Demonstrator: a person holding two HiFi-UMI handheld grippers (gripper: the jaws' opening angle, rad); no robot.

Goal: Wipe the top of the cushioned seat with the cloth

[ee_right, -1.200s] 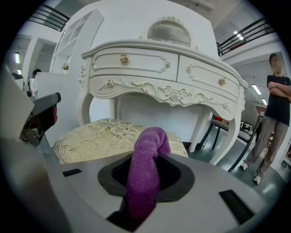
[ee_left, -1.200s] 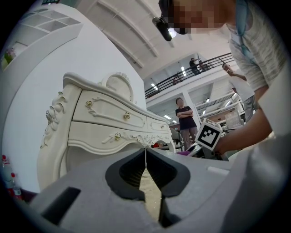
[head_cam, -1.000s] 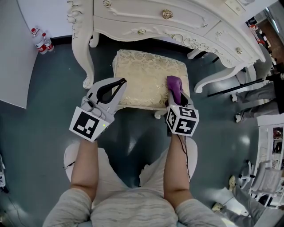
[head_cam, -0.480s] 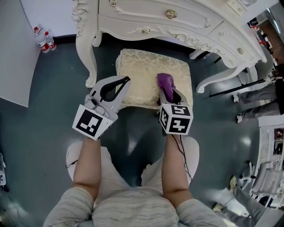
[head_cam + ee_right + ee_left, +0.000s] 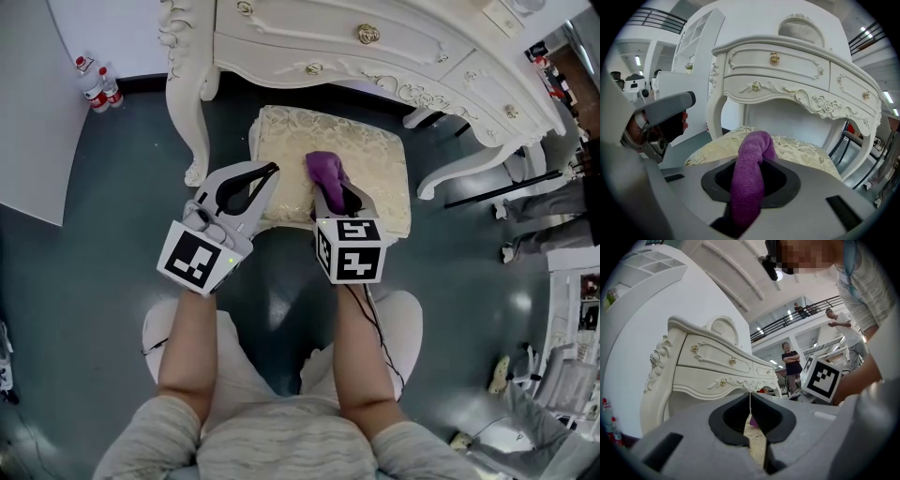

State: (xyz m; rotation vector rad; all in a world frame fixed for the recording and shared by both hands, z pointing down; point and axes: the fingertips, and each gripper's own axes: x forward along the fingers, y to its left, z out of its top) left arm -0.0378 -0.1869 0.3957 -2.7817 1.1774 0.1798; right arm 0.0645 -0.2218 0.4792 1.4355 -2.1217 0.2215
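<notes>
**While the cloth sits over the seat, the wipe looks under way**

As the head view looks down, the right claw [image 5: 334, 199] grips a purple cloth [image 5: 324, 169]. Its bunched end pokes out past the tips, over the near-left part of the seat [image 5: 375, 173]. The seat is a padded rectangle in cream fabric with a woven leaf pattern. It is tucked partly under a carved white dresser [image 5: 375, 47] just beyond the claw. The left claw [image 5: 270, 171] hangs to the left of the right one, at the seat's near-left corner, carrying nothing. I judge this to be the wiping step, with most of the seat top ahead and to the right of the cloth not yet covered. The next move calls for the cloth pressed flat and drawn across in a steady sweep.

Along the left claw [image 5: 750, 397], the jaws meet at their tips with nothing between them. A sliver of seat and cloth shows through the loop they form.

Along the right claw [image 5: 754, 164], the jaws are clamped on the cloth [image 5: 747, 183]. It is a soft, nubbly roll that arches up and droops toward the seat [image 5: 801, 152] just past the tips. Whether it presses on the fabric I cannot tell.
</notes>
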